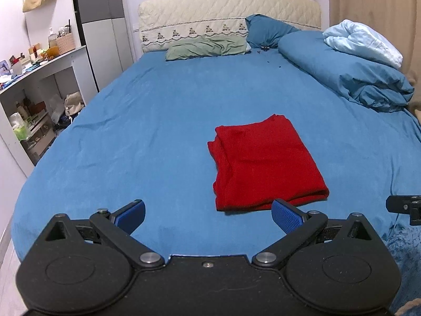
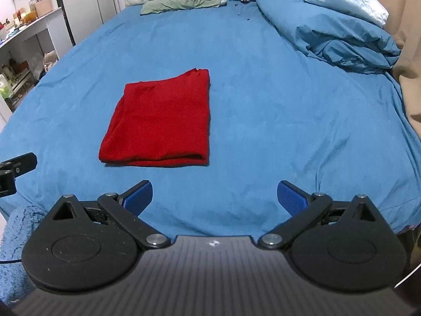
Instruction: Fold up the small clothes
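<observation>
A bed point(image 1: 158, 121) in a blue sheet is filling both views, with a rolled blue duvet point(image 1: 350, 76) lying along its far right side. Near the foot edge, a red garment point(image 1: 265, 163) is resting as a compact, layered rectangle, its folded edge facing the cameras; folding of this piece is looking essentially finished. The left claw point(image 1: 208, 214) and right claw point(image 2: 214, 197) are both hovering short of it, jaws spread wide and gripping nothing. No further unfolded clothes are showing.
</observation>
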### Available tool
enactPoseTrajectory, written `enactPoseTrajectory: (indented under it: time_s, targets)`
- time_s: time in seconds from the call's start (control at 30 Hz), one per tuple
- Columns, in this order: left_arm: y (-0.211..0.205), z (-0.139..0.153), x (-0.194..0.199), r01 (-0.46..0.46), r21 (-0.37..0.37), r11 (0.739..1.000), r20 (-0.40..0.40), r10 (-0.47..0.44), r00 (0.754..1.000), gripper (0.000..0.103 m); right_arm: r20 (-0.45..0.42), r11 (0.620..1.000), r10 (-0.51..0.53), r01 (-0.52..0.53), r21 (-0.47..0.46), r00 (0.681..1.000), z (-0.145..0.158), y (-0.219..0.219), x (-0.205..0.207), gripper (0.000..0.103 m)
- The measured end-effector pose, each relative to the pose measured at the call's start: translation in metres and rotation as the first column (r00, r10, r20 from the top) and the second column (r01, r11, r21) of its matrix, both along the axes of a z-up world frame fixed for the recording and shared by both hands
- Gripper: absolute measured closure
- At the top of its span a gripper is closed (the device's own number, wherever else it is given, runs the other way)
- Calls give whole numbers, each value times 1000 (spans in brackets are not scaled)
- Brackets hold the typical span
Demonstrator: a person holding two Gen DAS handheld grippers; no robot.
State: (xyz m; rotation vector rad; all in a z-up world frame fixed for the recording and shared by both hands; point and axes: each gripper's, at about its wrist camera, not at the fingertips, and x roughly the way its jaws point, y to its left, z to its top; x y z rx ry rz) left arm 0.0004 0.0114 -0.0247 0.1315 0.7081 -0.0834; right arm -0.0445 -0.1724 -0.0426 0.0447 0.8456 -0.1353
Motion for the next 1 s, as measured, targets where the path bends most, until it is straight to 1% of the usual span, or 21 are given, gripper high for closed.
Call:
enactPoseTrajectory:
  time_s: [0.07, 0.2, 0.43, 1.0]
  targets:
    - [0, 1, 0, 0, 4, 1000, 6, 0, 1000, 0, -1, 1000, 1, -1, -12, 1000, 0, 0, 1, 0]
    - [2, 2, -1, -1, -11, 1000, 13, 1, 1000, 0, 1, 1000, 0, 0, -6, 1000, 0, 1, 0, 0]
    - [1, 2, -3, -1, -11, 1000, 16, 1, 1000, 0, -2, 1000, 1, -1, -4, 1000, 1, 1, 1, 0]
    - [-2, 5, -4, 2, 2, 1000, 35, -2, 999, 0, -4, 1000, 7, -7, 3, 1000, 1, 0, 2, 0]
